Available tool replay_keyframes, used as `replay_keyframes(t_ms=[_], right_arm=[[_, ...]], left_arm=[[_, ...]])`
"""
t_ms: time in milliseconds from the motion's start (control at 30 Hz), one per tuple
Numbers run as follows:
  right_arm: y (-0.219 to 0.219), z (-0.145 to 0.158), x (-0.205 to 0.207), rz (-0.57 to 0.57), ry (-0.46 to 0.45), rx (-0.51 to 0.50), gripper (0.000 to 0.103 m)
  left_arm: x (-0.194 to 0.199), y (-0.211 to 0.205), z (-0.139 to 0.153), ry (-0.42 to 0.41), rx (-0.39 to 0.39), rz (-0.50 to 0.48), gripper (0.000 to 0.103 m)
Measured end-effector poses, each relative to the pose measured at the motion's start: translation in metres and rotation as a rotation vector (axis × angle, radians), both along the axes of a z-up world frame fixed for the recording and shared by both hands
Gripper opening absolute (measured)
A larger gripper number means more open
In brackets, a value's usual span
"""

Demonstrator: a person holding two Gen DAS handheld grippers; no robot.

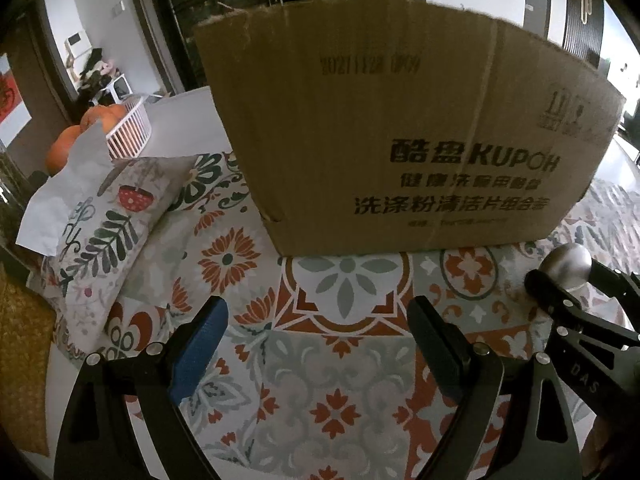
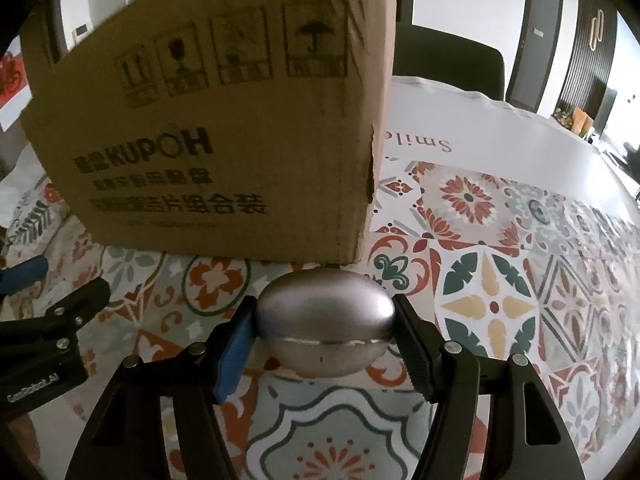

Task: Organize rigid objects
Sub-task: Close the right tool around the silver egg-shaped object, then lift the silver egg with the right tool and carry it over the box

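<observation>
A smooth silver metal egg-shaped object (image 2: 325, 326) sits between the fingers of my right gripper (image 2: 325, 328), which is shut on it just above the patterned tablecloth. It also shows at the right edge of the left wrist view (image 1: 566, 266), held by the right gripper (image 1: 560, 280). A brown cardboard box (image 1: 400, 132) printed KUPOH stands right behind it (image 2: 208, 128). My left gripper (image 1: 316, 332) is open and empty, in front of the box.
A floral pillow (image 1: 108, 232) and white paper lie at the left. A white basket (image 1: 128, 128) with orange fruit stands behind them. The patterned tablecloth (image 2: 520, 280) stretches to the right. A dark chair (image 2: 448, 64) stands behind the table.
</observation>
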State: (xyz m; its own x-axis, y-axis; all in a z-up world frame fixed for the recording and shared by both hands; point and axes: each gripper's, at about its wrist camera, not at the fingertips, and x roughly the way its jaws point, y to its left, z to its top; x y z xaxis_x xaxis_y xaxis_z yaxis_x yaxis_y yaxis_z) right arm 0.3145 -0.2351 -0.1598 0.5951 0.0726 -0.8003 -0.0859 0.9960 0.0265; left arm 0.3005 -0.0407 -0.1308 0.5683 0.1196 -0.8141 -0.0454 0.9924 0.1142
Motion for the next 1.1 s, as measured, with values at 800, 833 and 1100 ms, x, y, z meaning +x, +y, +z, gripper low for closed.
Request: replay_keyframes(t_ms=[800, 833, 1100], right_arm=[[0.021, 0.070, -0.057, 0.012, -0.114, -0.003, 0.066], [0.021, 0.073, -0.058, 0.012, -0.120, -0.001, 0.066], [0.026, 0.099, -0.062, 0.012, -0.176, 0.002, 0.066]], left_arm=[[-0.047, 0.012, 0.065, -0.165, -0.002, -0.010, 0.099], [-0.047, 0.013, 0.067, -0.172, -0.005, -0.012, 0.100], [-0.053, 0.020, 0.091, -0.236, -0.015, -0.011, 0.103]])
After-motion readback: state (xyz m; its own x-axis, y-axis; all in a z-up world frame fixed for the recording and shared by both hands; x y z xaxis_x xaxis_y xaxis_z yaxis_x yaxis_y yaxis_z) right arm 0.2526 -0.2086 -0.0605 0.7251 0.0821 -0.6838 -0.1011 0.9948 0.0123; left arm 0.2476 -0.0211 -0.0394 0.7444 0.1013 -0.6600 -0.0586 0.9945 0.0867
